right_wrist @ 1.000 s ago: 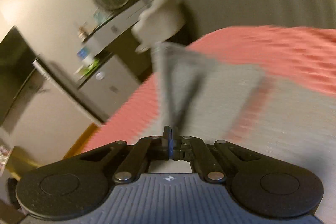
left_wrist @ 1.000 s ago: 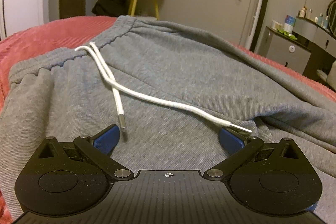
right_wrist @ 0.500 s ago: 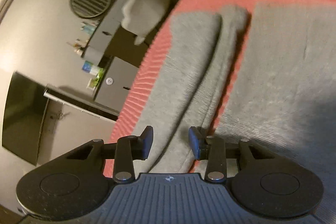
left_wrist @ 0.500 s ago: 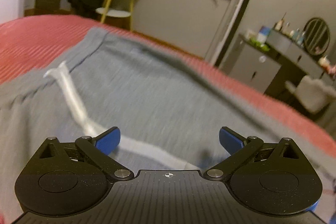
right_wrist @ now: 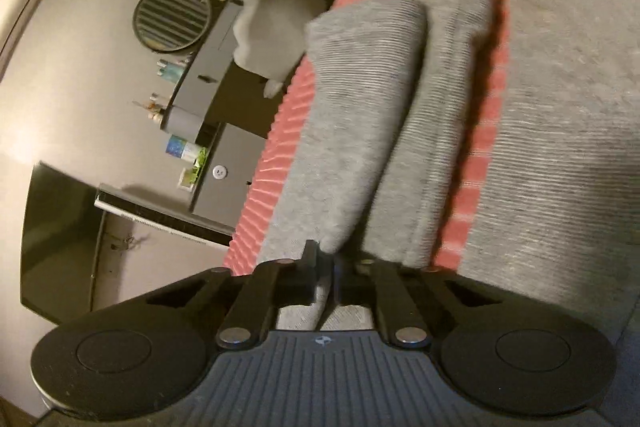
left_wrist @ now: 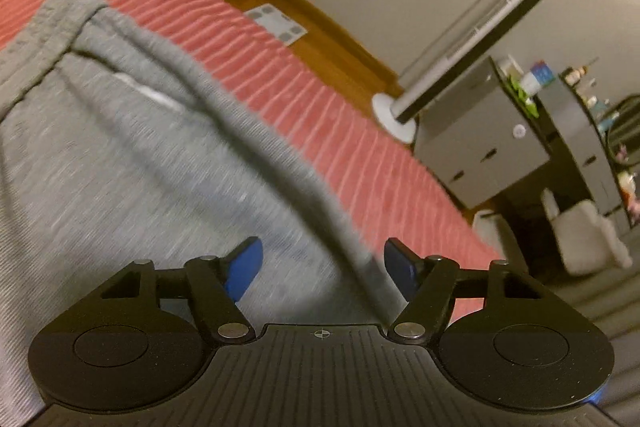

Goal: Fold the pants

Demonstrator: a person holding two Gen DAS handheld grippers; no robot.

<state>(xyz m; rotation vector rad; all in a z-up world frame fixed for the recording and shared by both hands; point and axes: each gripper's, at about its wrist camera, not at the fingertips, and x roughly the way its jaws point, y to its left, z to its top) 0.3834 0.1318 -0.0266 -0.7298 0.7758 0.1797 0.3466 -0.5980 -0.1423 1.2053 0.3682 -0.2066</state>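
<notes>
Swung sideways off the drawstring since the earlier frame, now over the side edge of the grey pants (left_wrist: pixel 132 163), which lie spread on the red bed (left_wrist: pixel 320 99). Long folded edge runs diagonally from the waistband (left_wrist: pixel 48 27) at upper left down between the left gripper (left_wrist: pixel 322 259) jaws. Jaws fairly wide, just been narrowing, fabric edge between them but not visibly pinched. Right gripper (right_wrist: pixel 326 259) nearer the leg ends (right_wrist: pixel 360 99): jaws just closed, pressed together on a fold of grey cloth, legs stretching away ahead. Likely next: left closes on that edge.
</notes>
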